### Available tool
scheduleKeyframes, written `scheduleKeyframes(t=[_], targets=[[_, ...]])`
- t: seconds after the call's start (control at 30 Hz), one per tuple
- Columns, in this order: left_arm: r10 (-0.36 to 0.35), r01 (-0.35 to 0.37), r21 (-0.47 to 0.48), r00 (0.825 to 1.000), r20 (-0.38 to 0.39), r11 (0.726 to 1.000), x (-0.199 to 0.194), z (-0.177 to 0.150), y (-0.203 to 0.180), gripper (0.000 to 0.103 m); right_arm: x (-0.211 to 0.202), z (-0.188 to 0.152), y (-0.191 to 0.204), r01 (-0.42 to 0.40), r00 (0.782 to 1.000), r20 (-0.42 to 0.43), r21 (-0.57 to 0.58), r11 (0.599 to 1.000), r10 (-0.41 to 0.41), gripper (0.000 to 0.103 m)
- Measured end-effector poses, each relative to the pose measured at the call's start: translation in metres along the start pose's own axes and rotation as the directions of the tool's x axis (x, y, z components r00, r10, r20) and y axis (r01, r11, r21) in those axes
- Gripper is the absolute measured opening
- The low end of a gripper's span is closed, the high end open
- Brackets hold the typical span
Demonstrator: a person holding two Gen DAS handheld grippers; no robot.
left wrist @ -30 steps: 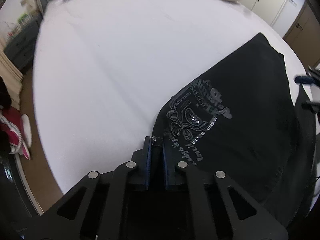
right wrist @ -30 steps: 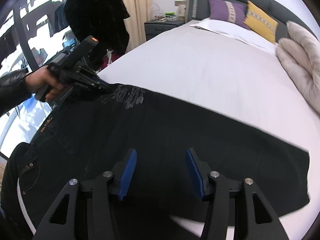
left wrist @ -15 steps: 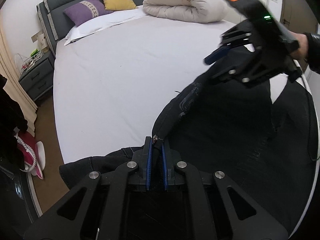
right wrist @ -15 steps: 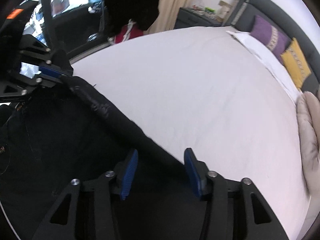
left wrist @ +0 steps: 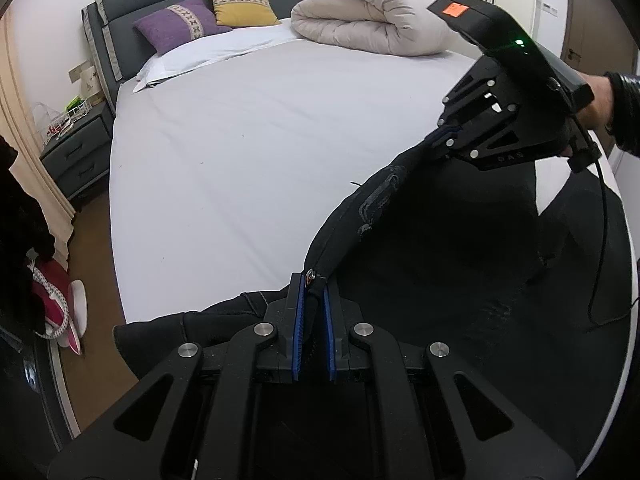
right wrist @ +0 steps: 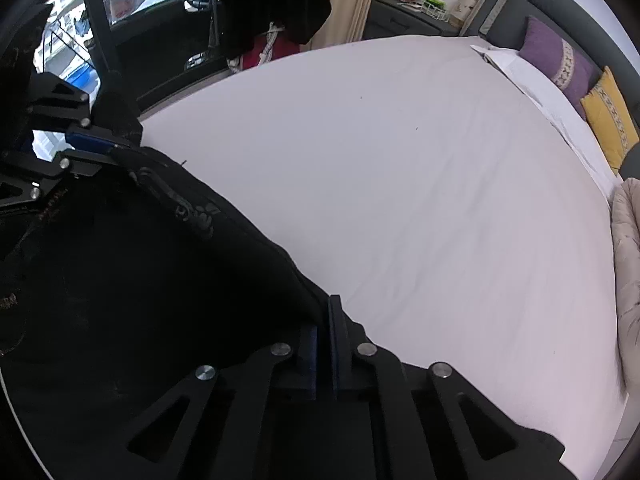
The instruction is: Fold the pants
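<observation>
The black pants (left wrist: pixel 432 248) with a silver print hang over the near part of the white bed (left wrist: pixel 256 128). My left gripper (left wrist: pixel 314 284) is shut on one end of their upper edge, by a metal rivet. My right gripper (left wrist: pixel 444 136) is shut on the same edge farther along, and the edge stretches raised between the two. In the right wrist view the pants (right wrist: pixel 120 280) fill the lower left, my right gripper (right wrist: pixel 324 320) is shut on their edge and my left gripper (right wrist: pixel 100 142) grips the far end.
A rolled beige duvet (left wrist: pixel 372 20) lies at the bed's far right. Purple and yellow cushions (left wrist: pixel 180 22) lean on the grey headboard. A dark nightstand (left wrist: pixel 76 152) stands left of the bed. Red and white items (left wrist: pixel 52 304) lie on the floor at left.
My right gripper has shut on the pants' edge; it was open before. Both grippers have lifted the edge off the bed, so the pants no longer lie flat.
</observation>
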State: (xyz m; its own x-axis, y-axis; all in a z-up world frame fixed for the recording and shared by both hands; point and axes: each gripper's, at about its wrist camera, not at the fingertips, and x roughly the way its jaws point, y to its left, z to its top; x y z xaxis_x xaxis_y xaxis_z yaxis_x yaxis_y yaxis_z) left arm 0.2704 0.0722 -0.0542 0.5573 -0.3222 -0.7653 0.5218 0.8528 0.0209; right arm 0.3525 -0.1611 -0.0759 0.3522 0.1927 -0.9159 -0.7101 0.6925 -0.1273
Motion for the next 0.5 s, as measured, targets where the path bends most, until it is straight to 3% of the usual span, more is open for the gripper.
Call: scheduleKeyframes(t=[0.3,0.5], targets=[[-0.013,0.013,0.014,1.0,-0.001,1.0,-0.049,-0.029,-0.03,0.007,-0.043,-0.03,0.055,-0.028,0.999,0.023,-0.043,0.999,0.029,0.004],[-0.065,0.067,0.036,0.996,-0.067,0.997,-0.081,-0.07,-0.07,0.007,-0.069,-0.072,0.114,-0.029,1.0,-0.003,-0.132,0.991,0.029,0.003]])
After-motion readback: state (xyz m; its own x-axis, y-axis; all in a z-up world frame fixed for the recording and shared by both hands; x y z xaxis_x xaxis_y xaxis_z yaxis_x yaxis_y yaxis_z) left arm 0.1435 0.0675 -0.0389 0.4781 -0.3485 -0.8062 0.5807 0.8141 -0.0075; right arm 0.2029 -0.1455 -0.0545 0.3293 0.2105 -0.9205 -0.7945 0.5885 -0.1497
